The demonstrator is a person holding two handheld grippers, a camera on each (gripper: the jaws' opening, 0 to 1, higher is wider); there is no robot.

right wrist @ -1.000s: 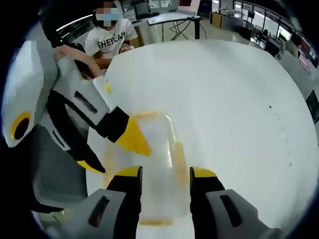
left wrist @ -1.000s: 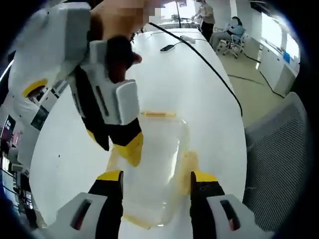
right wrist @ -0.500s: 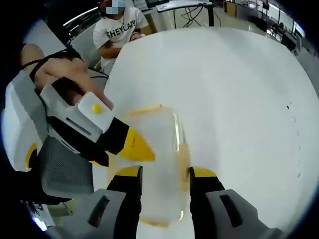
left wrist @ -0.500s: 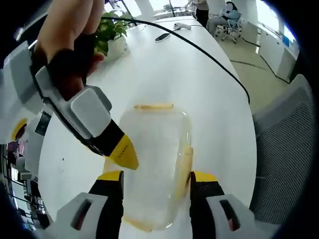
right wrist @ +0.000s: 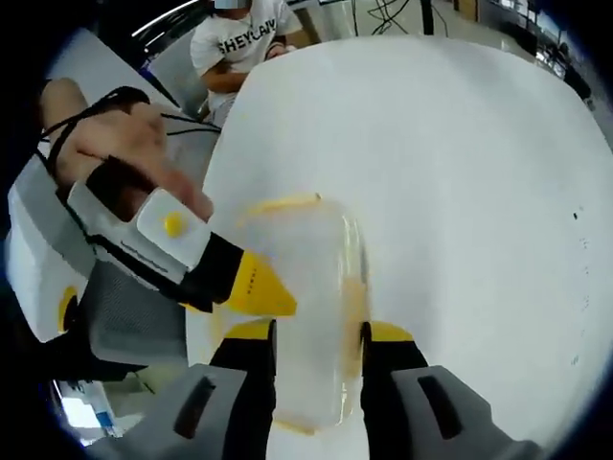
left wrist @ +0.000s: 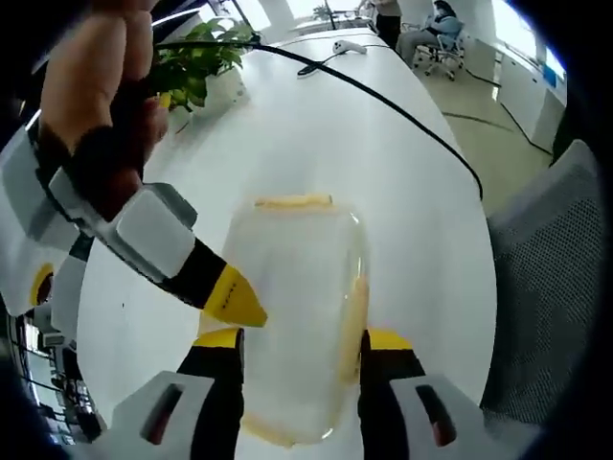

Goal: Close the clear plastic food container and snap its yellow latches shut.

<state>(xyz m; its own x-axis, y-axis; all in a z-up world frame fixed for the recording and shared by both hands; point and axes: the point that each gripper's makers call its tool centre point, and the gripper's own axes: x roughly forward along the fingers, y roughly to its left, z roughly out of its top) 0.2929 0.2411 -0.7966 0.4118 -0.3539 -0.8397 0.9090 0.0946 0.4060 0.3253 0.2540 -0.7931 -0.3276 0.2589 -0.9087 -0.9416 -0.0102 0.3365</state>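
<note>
I see the white table running to the top of the left gripper view, with wide bare surface beyond the clear container at lower centre and its edge close on the right, beside a mesh chair. Yellow latches show on the container's rim. My left gripper stands parted, straddling the container; my right gripper does likewise. A shirt at top of the right gripper view reads "SHEYLAIN", roughly.

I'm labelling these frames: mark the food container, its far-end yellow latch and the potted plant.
food container (left wrist: pixel 292 316), left gripper view, clear lid centre
yellow latch (left wrist: pixel 292 202), left gripper view, strip's middle
potted plant (left wrist: pixel 196 72), left gripper view, green leaves
</note>
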